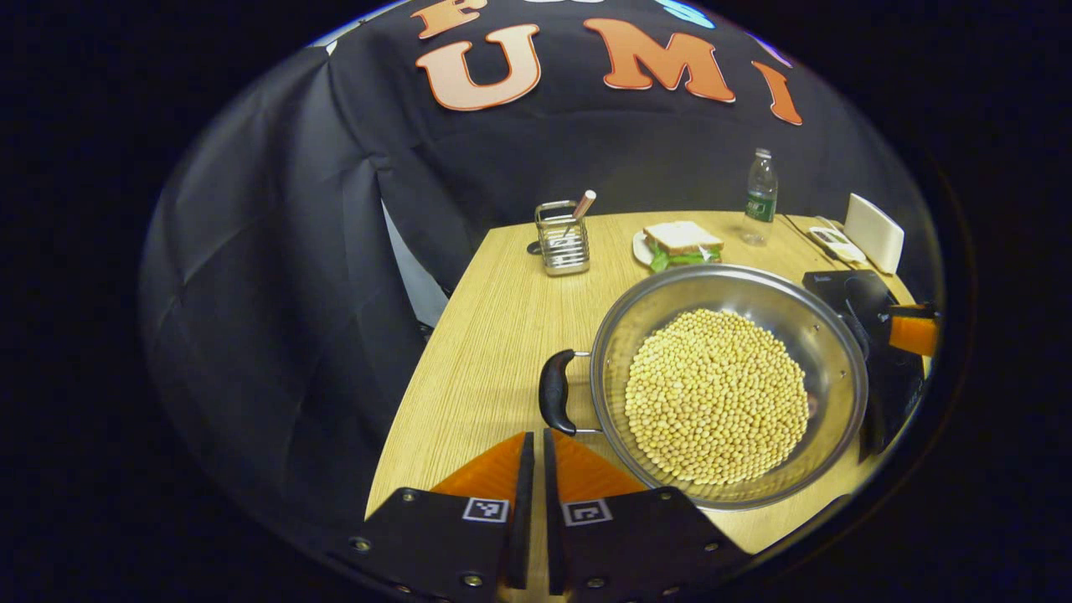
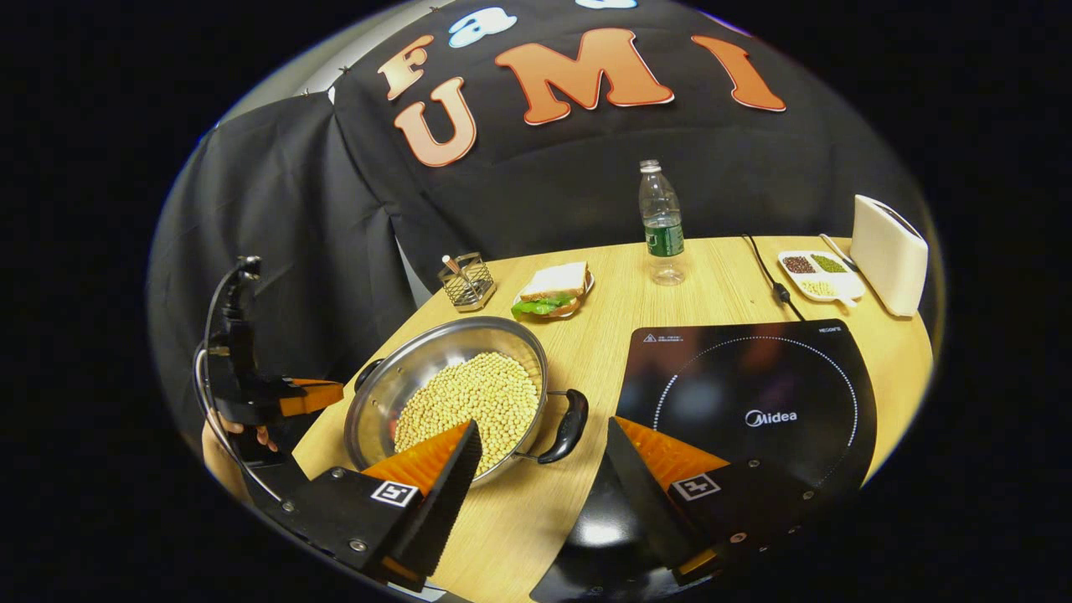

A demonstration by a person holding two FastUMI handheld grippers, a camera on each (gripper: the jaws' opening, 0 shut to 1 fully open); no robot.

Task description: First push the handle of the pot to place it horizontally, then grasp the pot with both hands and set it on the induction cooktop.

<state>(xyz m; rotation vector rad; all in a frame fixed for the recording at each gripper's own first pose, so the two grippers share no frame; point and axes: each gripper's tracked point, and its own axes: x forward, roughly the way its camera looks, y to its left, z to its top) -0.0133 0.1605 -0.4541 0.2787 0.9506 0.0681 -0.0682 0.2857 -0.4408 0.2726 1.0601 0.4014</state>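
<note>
My left claw (image 1: 536, 444) is closed with nothing between its fingers, its tips just short of the pot's (image 1: 729, 385) near black handle (image 1: 555, 391). My right claw (image 2: 543, 444) is spread wide, framing the other handle (image 2: 567, 425) without touching it. The pot, heaped with soybeans (image 2: 469, 400), sits on the bench (image 2: 603, 293) just beside the induction cooktop (image 2: 754, 402), which lies at three o'clock from it in the right gripper view.

I judge the load to be the main risk: a lopsided lift from one handle would tip the pot and spill the beans. A closed left claw could also nudge the pot sideways rather than turning it cleanly.

At twelve o'clock beyond the pot stand a wire utensil holder (image 2: 467, 281), a sandwich on a plate (image 2: 553, 291) and a water bottle (image 2: 662, 222); none blocks the short path. The power cord (image 2: 766, 272), a divided dish of beans (image 2: 819, 275) and a white toaster (image 2: 888, 254) stand behind the cooktop.
</note>
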